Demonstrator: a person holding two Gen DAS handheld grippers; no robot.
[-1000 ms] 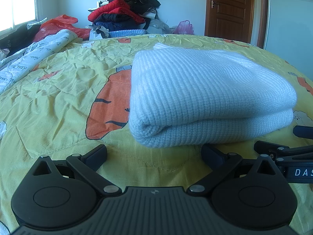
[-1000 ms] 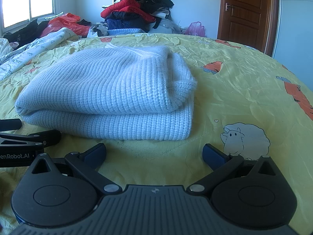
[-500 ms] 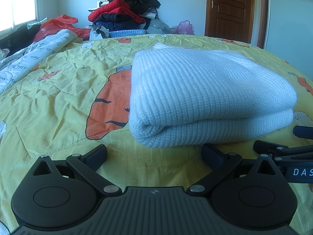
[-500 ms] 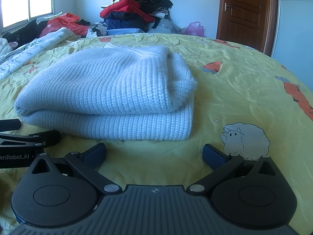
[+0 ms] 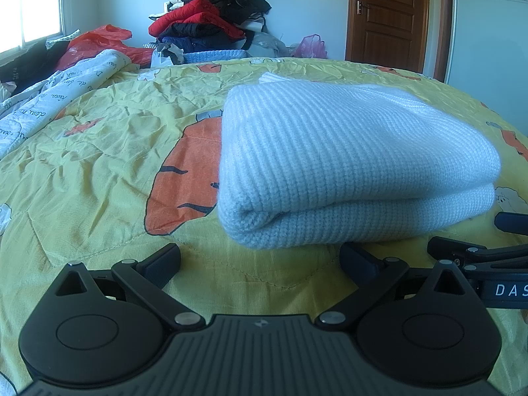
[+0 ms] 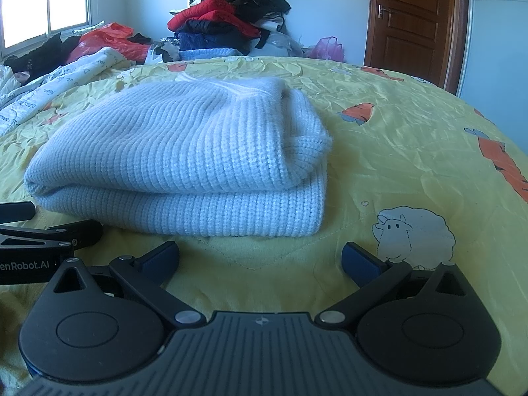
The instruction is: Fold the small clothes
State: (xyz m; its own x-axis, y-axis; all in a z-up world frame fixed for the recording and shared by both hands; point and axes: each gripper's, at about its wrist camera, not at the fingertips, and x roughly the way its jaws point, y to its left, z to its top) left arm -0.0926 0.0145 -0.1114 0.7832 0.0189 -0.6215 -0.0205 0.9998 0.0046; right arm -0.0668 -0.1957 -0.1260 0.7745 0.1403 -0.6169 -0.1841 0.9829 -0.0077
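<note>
A pale blue knitted sweater (image 5: 349,161) lies folded in a thick bundle on the yellow cartoon bedspread (image 5: 99,165). It also shows in the right wrist view (image 6: 184,158). My left gripper (image 5: 260,260) is open and empty, low on the bedspread just in front of the sweater's left half. My right gripper (image 6: 260,259) is open and empty, just in front of the sweater's right corner. Each gripper's side shows at the edge of the other's view: the right gripper (image 5: 478,257) and the left gripper (image 6: 49,237).
A heap of red, black and blue clothes (image 5: 211,23) stands at the far side of the bed. A white printed quilt (image 5: 49,99) and red plastic bags (image 5: 95,39) lie at the far left. A brown wooden door (image 5: 389,16) is at the back right.
</note>
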